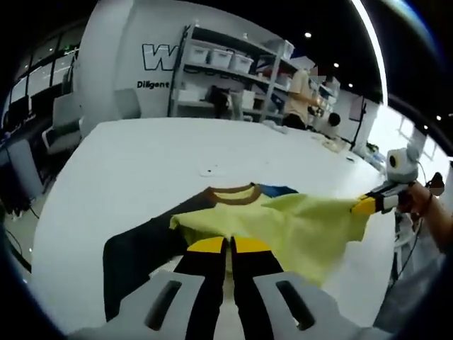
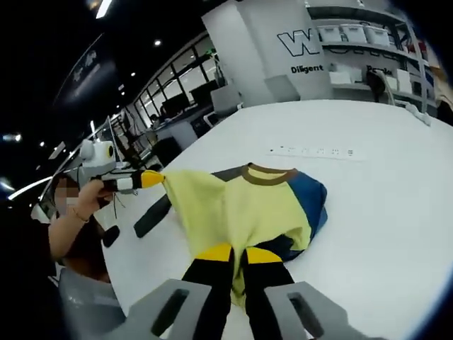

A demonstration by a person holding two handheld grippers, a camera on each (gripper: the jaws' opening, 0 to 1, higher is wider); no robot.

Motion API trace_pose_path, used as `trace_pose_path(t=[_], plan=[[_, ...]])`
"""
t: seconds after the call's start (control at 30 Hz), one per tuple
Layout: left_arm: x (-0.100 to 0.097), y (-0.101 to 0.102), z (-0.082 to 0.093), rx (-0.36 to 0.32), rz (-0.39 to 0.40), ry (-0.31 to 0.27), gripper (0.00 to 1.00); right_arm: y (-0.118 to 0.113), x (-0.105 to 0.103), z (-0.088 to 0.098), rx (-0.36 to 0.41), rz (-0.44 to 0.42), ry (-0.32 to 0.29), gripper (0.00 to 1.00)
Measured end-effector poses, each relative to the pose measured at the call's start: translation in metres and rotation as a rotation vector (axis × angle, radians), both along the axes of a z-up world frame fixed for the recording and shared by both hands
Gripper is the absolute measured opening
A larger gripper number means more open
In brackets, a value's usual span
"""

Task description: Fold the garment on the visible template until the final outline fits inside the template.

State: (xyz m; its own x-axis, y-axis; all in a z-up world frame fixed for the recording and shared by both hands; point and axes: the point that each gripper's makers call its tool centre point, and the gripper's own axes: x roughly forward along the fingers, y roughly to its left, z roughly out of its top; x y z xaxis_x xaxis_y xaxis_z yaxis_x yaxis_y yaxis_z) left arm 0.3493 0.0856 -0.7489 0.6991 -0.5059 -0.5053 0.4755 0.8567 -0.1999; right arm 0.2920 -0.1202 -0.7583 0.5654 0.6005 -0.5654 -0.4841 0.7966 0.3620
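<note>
Between both tongs, a yellow shirt (image 1: 283,223) is being held taut above the white table (image 1: 141,163), left tongs (image 1: 228,246) and right tongs (image 2: 239,253) each clamped on its hem. Folding is being started; next, lowering evenly onto the dark template (image 1: 134,255) is being judged necessary.

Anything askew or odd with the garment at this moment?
The yellow shirt isn't flat: both tools, left and right, pinch its hem, leaving it bunched, with the blue sleeve crumpled. It lies half off the dark template.

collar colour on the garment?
Brown, a ribbed band on the collar of the mostly yellow garment. Clearest in the right gripper view.
</note>
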Motion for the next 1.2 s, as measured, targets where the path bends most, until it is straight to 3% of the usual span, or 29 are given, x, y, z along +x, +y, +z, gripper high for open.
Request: trace_pose_path(t=[0.4, 0.57, 0.63, 0.8, 1.0, 1.13, 1.2], plan=[[-0.029, 0.016, 0.007, 0.028, -0.054, 0.033, 0.00, 0.008, -0.044, -0.002, 0.030, 0.024, 0.061, 0.00], [-0.042, 0.031, -0.002, 0.041, -0.055, 0.120, 0.00, -0.001, -0.053, -0.014, 0.015, 0.011, 0.116, 0.00], [-0.055, 0.034, -0.008, 0.044, -0.033, 0.192, 0.00, -0.004, -0.053, -0.018, 0.015, 0.001, 0.133, 0.00], [-0.068, 0.038, -0.019, 0.101, -0.027, 0.209, 0.00, -0.007, -0.056, -0.028, 0.027, -0.017, 0.171, 0.00], [-0.079, 0.052, -0.040, 0.146, -0.001, 0.287, 0.00, -0.012, -0.059, -0.049, -0.039, -0.009, 0.223, 0.00], [-0.078, 0.057, -0.051, 0.153, 0.004, 0.283, 0.00, -0.014, -0.062, -0.056, -0.093, -0.006, 0.215, 0.00], [-0.082, 0.060, -0.060, 0.146, 0.008, 0.318, 0.00, -0.020, -0.061, -0.060, -0.156, -0.001, 0.188, 0.00]])
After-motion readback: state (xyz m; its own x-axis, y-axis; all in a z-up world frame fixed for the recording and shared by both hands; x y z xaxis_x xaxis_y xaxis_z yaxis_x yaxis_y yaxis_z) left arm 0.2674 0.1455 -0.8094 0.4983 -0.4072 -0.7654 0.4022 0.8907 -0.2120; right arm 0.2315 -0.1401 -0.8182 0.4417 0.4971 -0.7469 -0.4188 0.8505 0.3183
